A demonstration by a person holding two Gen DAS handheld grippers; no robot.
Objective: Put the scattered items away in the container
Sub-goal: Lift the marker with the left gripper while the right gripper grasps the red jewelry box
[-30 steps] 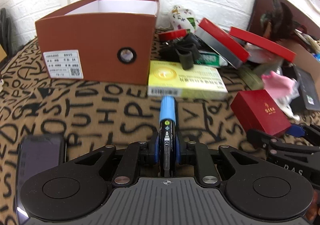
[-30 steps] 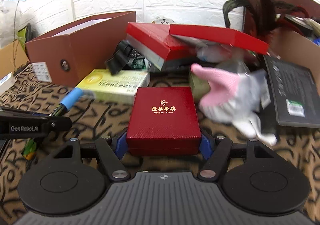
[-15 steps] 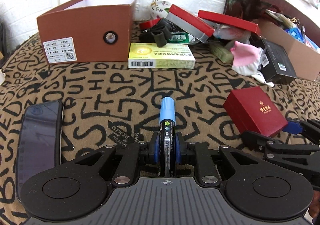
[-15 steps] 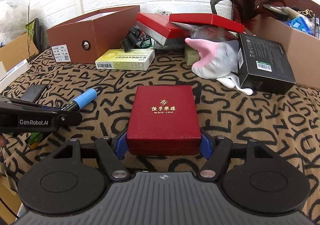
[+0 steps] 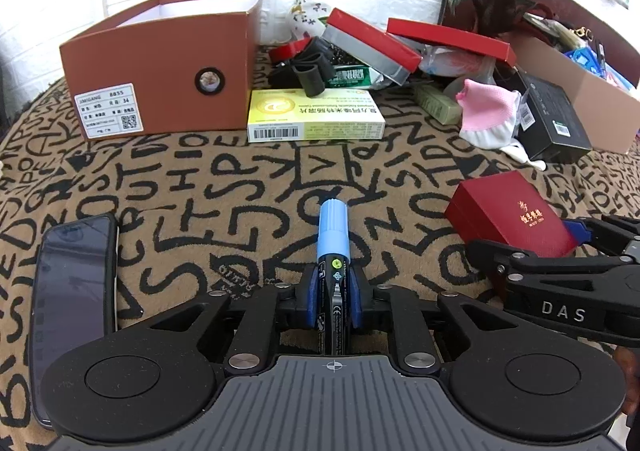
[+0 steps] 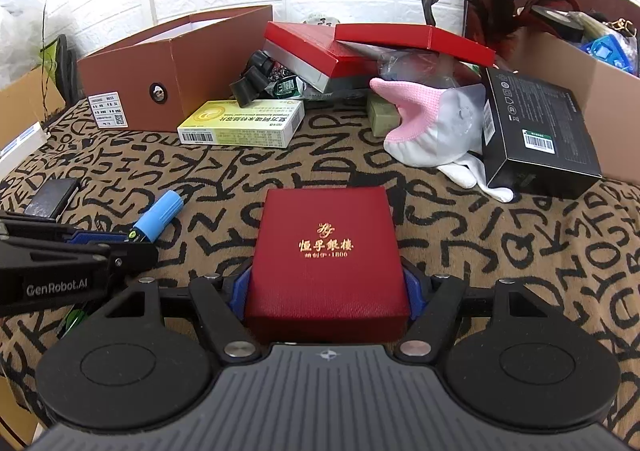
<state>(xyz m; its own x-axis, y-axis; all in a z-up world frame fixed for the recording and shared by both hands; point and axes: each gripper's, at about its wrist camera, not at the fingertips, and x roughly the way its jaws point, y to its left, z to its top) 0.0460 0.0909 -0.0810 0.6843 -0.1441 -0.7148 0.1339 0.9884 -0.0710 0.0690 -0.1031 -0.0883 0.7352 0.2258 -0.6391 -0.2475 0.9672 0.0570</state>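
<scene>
My left gripper (image 5: 334,291) grips a black marker with a blue cap (image 5: 333,235), which points away from me over the lettered cloth; its jaws are closing, pads pressed on the barrel. My right gripper (image 6: 326,287) is shut on a red jewellery box (image 6: 326,251) with gold lettering, a blue pad on each side. Each gripper shows in the other's view: the right gripper (image 5: 560,247) with the red box (image 5: 516,217), the left gripper (image 6: 132,247) with the marker (image 6: 158,215). The open brown shoebox (image 5: 160,67) stands at the back left.
A dark phone (image 5: 74,283) lies near left. A yellow medicine box (image 5: 312,119) lies beside the shoebox. Behind it is a pile of red boxes (image 5: 372,45) and black straps. A pink and white sock (image 5: 488,119), a black box (image 5: 554,119) and a cardboard box (image 5: 592,91) crowd the right.
Both grippers have drawn back from the shoebox and the pile, which now look farther away. The marker and the red box stay gripped.
</scene>
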